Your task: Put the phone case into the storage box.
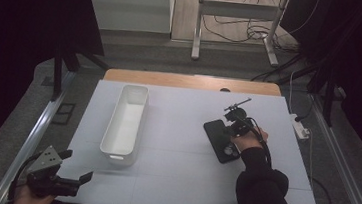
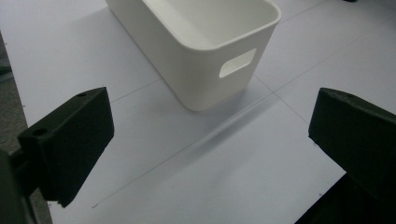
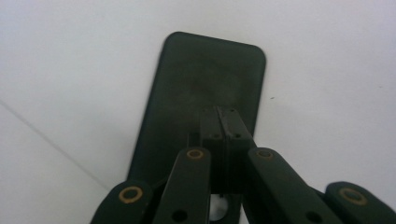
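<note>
A flat black slab (image 1: 219, 141) with rounded corners lies on the white table right of centre; in the right gripper view the black slab (image 3: 196, 79) stretches away under the jaws. My right gripper (image 1: 230, 133) points down over it and my right gripper (image 3: 223, 114) is shut, its jaws pressed together with nothing between them and the tips over the slab's face. Whether the tips touch it I cannot tell. My left gripper (image 1: 77, 166) hovers at the table's near left corner, and my left gripper (image 2: 212, 140) is open and holds nothing, facing the white bin (image 2: 201, 42).
The long white bin (image 1: 127, 122) stands empty left of centre, its short handle end nearest the left gripper. A white power strip (image 1: 300, 127) lies beyond the table's right edge. Metal rails run along both sides, and a stand with cables sits on the floor behind.
</note>
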A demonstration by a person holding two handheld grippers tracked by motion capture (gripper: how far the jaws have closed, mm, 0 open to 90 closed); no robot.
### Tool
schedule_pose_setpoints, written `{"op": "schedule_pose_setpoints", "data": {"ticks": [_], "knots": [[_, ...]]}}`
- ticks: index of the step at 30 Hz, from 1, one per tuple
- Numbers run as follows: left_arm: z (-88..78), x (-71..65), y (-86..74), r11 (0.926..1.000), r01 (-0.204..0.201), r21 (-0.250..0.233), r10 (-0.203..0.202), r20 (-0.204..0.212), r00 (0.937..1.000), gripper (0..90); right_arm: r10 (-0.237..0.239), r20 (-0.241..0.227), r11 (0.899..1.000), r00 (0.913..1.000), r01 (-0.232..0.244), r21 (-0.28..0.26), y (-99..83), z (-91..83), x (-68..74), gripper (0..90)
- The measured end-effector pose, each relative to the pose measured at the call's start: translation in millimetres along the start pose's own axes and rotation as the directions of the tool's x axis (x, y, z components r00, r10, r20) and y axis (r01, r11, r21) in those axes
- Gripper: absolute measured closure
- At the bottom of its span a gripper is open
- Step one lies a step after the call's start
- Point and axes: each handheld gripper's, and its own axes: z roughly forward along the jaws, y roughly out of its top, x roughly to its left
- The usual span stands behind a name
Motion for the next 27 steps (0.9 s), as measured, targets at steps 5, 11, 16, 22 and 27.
{"op": "schedule_pose_setpoints", "data": {"ticks": [5, 11, 16, 22, 27], "knots": [[0.2, -0.4, 0.1, 1.0000, -0.002, 0.000, 0.002, 0.001, 1.0000, 0.8, 0.046, 0.023, 0.999, 0.9987, -0.046, -0.013, 2.4, 5.7, -8.9, 89.2], [0.1, -0.3, 0.0, 1.0000, -0.003, 0.000, 0.003, 0.003, 1.0000, 0.9, 0.095, 0.033, 0.995, 0.9949, -0.095, -0.004, 3.8, 18.5, -19.5, 89.2], [0.2, -0.5, 0.1, 1.0000, -0.005, 0.001, 0.005, 0.004, 1.0000, 0.9, 0.114, 0.053, 0.993, 0.9920, -0.114, -0.005, 5.2, 24.3, -24.1, 89.2], [0.4, -0.2, 0.1, 1.0000, -0.002, 0.002, 0.002, 0.005, 1.0000, 0.9, 0.136, 0.051, 0.991, 0.9894, -0.136, -0.008, 6.6, 31.6, -29.2, 89.2], [0.5, -0.4, 0.2, 1.0000, -0.005, 0.004, 0.005, 0.005, 1.0000, 0.9, 0.129, 0.060, 0.992, 0.9898, -0.129, 0.004, 9.0, 36.5, -30.3, 89.2]]}}
